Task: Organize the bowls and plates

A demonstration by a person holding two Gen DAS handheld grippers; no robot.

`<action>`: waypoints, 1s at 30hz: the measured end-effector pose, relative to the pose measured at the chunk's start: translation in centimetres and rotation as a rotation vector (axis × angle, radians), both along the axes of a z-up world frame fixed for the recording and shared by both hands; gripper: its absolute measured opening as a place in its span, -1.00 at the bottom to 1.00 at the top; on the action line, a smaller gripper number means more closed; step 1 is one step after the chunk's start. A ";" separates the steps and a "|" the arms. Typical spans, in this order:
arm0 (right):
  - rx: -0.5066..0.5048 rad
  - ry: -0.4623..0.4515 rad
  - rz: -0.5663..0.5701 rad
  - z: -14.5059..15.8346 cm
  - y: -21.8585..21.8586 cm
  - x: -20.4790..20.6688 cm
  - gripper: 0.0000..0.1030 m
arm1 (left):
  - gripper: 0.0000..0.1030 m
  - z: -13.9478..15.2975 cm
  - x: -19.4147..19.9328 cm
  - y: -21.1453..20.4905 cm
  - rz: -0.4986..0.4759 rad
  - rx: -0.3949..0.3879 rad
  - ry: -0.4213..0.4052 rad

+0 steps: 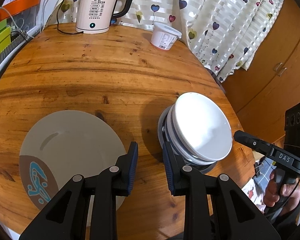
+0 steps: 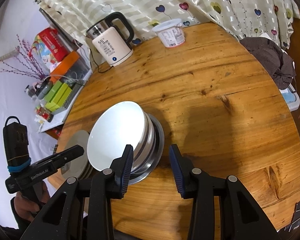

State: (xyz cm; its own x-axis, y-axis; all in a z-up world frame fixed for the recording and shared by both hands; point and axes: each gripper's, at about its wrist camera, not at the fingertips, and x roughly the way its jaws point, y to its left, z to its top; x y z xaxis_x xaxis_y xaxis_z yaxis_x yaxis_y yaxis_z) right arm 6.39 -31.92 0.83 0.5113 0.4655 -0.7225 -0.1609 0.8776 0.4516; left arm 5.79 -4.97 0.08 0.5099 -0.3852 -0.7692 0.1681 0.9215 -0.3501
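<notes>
My left claw (image 1: pixel 150 168), jaws apart and empty, sits between plate (image 1: pixel 74 148) at left and nearer bowl stack (image 1: pixel 198 132) at right.

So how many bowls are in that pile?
I can't tell exactly. There's 1 white bowl on top, with striped rims of more bowls nested beneath it, all resting on a metal dish; others may be hidden.

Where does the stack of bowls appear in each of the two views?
Left wrist view: the stack of bowls is right of centre, just beyond the right finger of the left gripper.
Right wrist view: the stack is left of centre, behind that gripper's left finger.
Shared landmark: the kettle at the far table edge.
</notes>
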 end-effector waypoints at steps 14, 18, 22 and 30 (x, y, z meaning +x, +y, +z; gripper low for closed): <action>0.014 0.022 -0.027 -0.9 -0.8 0.7 -0.27 | -0.49 -0.5 1.0 0.1 -0.024 -0.035 0.026; 0.025 0.045 -0.037 -1.6 -1.2 0.9 -0.27 | -0.49 -0.6 1.3 0.1 -0.029 -0.040 0.035; 0.037 0.058 -0.034 -2.0 -1.4 1.1 -0.28 | -0.49 -0.9 1.7 0.0 -0.033 -0.053 0.053; 0.104 0.101 0.002 -3.5 -1.5 1.8 -0.53 | -0.49 -1.6 2.4 -0.3 -0.054 -0.077 0.083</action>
State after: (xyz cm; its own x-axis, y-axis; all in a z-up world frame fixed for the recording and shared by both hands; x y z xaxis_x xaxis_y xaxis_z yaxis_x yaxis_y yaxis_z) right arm 8.18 -33.42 -2.66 0.4377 0.5410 -0.7182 -0.1116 0.8252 0.5536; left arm 8.17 -5.28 -1.50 0.4224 -0.4701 -0.7750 0.1845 0.8817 -0.4342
